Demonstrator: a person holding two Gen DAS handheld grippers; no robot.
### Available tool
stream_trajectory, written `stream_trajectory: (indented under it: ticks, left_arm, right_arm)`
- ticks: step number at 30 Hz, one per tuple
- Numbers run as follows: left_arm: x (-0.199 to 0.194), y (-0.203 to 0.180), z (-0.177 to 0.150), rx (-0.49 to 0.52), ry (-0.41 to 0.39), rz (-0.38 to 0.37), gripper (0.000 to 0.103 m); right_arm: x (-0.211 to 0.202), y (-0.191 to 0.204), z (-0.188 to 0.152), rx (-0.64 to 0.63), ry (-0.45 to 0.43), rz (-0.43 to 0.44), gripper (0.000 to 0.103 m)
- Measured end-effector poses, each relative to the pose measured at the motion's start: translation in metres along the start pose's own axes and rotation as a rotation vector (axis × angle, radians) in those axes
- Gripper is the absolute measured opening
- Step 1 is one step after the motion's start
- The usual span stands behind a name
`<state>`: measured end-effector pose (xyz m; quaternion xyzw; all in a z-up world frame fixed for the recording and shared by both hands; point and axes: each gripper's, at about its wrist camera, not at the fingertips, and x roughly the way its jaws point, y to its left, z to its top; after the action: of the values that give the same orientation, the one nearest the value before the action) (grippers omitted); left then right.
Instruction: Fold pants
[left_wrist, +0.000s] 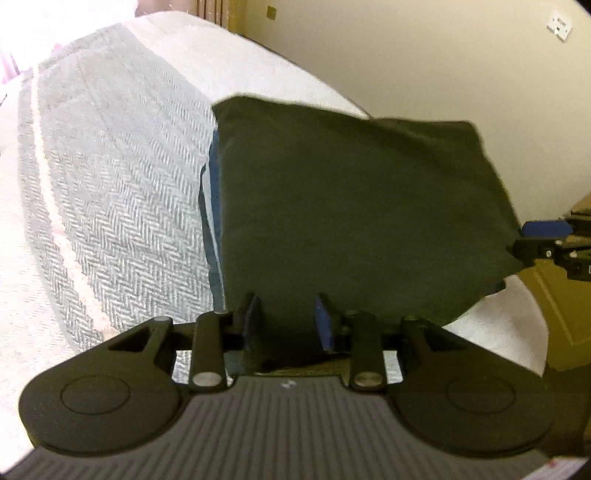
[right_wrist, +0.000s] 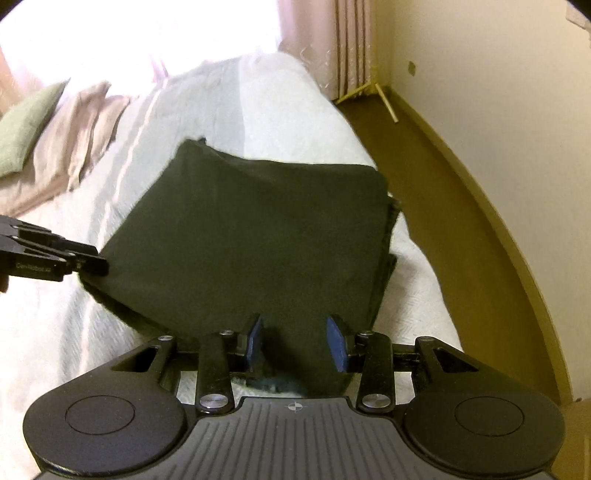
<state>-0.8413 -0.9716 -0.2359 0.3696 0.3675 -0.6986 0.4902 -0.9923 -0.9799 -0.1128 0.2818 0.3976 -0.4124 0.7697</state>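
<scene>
Both claws sit parted at the near edge of the dark green pants (left_wrist: 351, 206): left gripper (left_wrist: 288, 319), right gripper (right_wrist: 295, 341). Folded into a thick square, the pants lie on the pale herringbone bed cover (left_wrist: 122, 206).

One pair of dark pants (right_wrist: 251, 236), folded, ahead of both tongs. Two grippers: left gripper (left_wrist: 288, 317), right gripper (right_wrist: 295, 341). One bed (left_wrist: 110, 206) beneath. Two pillows (right_wrist: 59, 147), far left of the right tongs.
</scene>
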Motion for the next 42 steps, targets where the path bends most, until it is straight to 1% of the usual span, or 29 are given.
stream_trajectory:
  ticks: [2, 5, 6, 8, 10, 11, 14, 16, 17, 18, 19, 21, 22, 23, 25, 27, 29, 31, 32, 33, 35, 37, 42]
  left_arm:
    - [-0.007, -0.008, 0.002, 0.008, -0.016, -0.003, 0.028]
    - [-0.005, -0.024, 0.002, 0.028, -0.027, -0.052, 0.028]
    - [-0.001, -0.030, 0.001, 0.043, -0.018, -0.054, 0.028]
    - [0.011, -0.039, -0.003, 0.063, 0.004, -0.033, 0.028]
    - [0.014, -0.043, -0.006, 0.045, 0.008, -0.019, 0.028]
    - [0.012, -0.044, -0.007, 0.038, 0.007, -0.016, 0.028]
    - [-0.002, -0.046, -0.007, 0.038, -0.001, -0.013, 0.029]
    - [-0.014, -0.047, -0.010, 0.024, -0.011, -0.008, 0.030]
    - [-0.022, -0.050, -0.013, 0.009, -0.011, -0.006, 0.030]
    - [-0.031, -0.052, -0.016, -0.002, -0.014, -0.002, 0.033]
    - [-0.037, -0.054, -0.018, -0.010, -0.021, 0.003, 0.035]
    - [-0.052, -0.057, -0.028, -0.037, -0.040, 0.009, 0.052]
    - [-0.059, -0.059, -0.033, -0.056, -0.045, 0.010, 0.056]
    - [-0.064, -0.062, -0.037, -0.069, -0.052, 0.011, 0.064]
    - [-0.077, -0.067, -0.048, -0.083, -0.063, 0.016, 0.071]
    - [-0.086, -0.069, -0.059, -0.098, -0.064, 0.029, 0.084]
    - [-0.095, -0.072, -0.061, -0.124, -0.072, 0.047, 0.090]
    - [-0.112, -0.075, -0.068, -0.195, -0.080, 0.068, 0.095]
    - [-0.117, -0.075, -0.071, -0.220, -0.085, 0.076, 0.100]
    - [-0.120, -0.076, -0.072, -0.225, -0.093, 0.089, 0.102]
    - [-0.120, -0.081, -0.072, -0.209, -0.096, 0.126, 0.102]
    - [-0.121, -0.083, -0.077, -0.215, -0.097, 0.156, 0.102]
    - [-0.126, -0.091, -0.090, -0.234, -0.090, 0.182, 0.102]
  right_arm:
    - [0.002, -0.002, -0.007, 0.009, 0.018, 0.006, 0.036]
    - [0.018, -0.007, -0.016, 0.008, 0.040, 0.007, 0.036]
    - [0.021, -0.011, -0.020, 0.029, 0.042, 0.009, 0.036]
    - [0.028, -0.013, -0.023, 0.046, 0.048, 0.009, 0.037]
    - [0.028, -0.010, -0.026, 0.010, 0.058, 0.008, 0.038]
    - [0.024, -0.010, -0.024, 0.018, 0.057, 0.015, 0.038]
    - [0.007, -0.014, -0.018, 0.091, 0.031, 0.047, 0.039]
    - [-0.009, -0.016, -0.018, 0.125, 0.018, 0.065, 0.046]
    - [-0.016, -0.015, -0.020, 0.133, 0.014, 0.063, 0.056]
    - [-0.022, -0.012, -0.022, 0.143, 0.012, 0.060, 0.065]
    - [-0.029, -0.010, -0.024, 0.157, 0.010, 0.061, 0.068]
    - [-0.039, -0.008, -0.029, 0.193, 0.021, 0.063, 0.073]
    - [-0.044, -0.007, -0.032, 0.214, 0.027, 0.065, 0.074]
    - [-0.047, -0.005, -0.033, 0.232, 0.032, 0.066, 0.075]
    - [-0.055, -0.001, -0.036, 0.249, 0.043, 0.070, 0.076]
    - [-0.061, 0.004, -0.036, 0.253, 0.045, 0.068, 0.077]
    - [-0.065, 0.006, -0.035, 0.259, 0.054, 0.063, 0.078]
    - [-0.068, 0.010, -0.034, 0.251, 0.050, 0.058, 0.080]
    - [-0.069, 0.013, -0.034, 0.237, 0.048, 0.055, 0.080]
    - [-0.069, 0.016, -0.032, 0.216, 0.049, 0.050, 0.081]
    - [-0.070, 0.021, -0.032, 0.186, 0.052, 0.048, 0.081]
    - [-0.071, 0.024, -0.034, 0.161, 0.055, 0.048, 0.081]
    - [-0.078, 0.032, -0.045, 0.143, 0.067, 0.041, 0.081]
